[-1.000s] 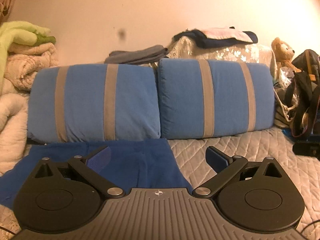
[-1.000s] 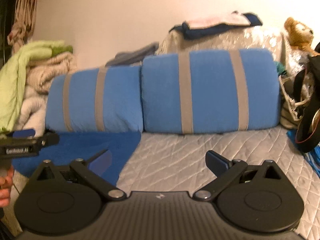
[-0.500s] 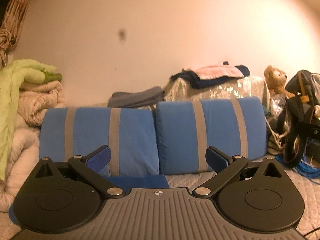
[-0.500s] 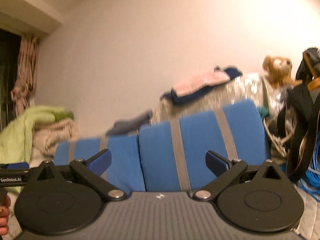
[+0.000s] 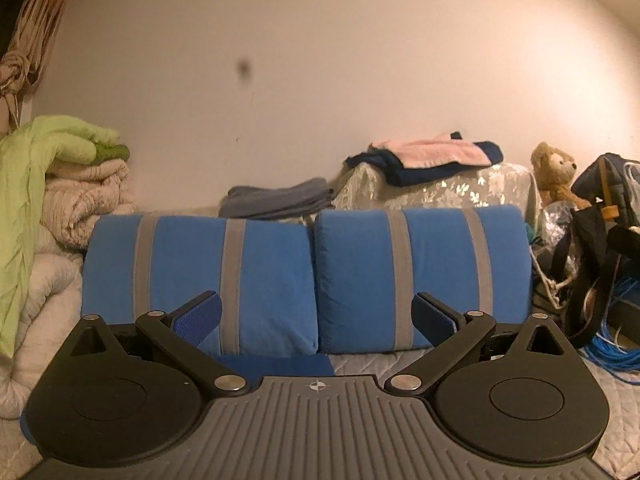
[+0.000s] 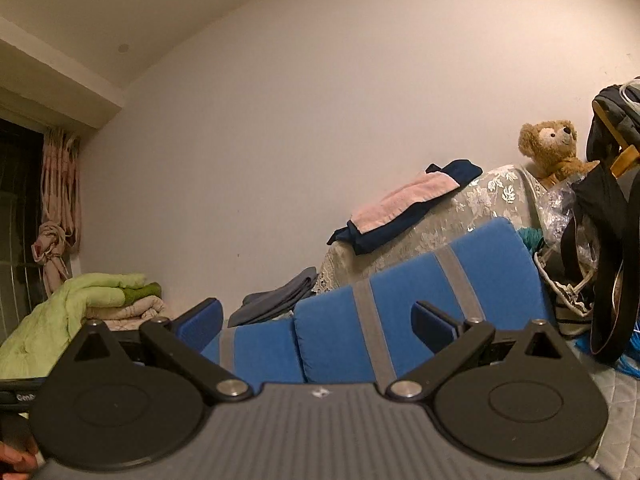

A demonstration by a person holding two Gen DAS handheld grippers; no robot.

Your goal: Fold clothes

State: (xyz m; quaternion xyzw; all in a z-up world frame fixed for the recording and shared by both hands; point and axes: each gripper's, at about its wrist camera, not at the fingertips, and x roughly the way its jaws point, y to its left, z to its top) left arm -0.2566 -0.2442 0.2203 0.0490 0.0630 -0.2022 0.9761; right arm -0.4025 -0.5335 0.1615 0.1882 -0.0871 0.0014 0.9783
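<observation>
Garment: dark blue cloth [image 5: 280, 364] lies flat on the quilted bed [image 5: 624, 400], at the foot of the left striped pillow [image 5: 192, 276]; only a strip shows above the tool body, folds not readable. Judged soft, light, limp; best pinched at a corner or hem edge. Left gripper [image 5: 317, 318] held level, aimed at the pillows, fingers apart, nothing between. Right gripper [image 6: 316, 322] tilted upward and rolled, aimed at the wall, fingers apart, empty.

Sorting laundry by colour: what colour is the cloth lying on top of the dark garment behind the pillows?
Pale pink cloth, clearest in the left wrist view.
</observation>
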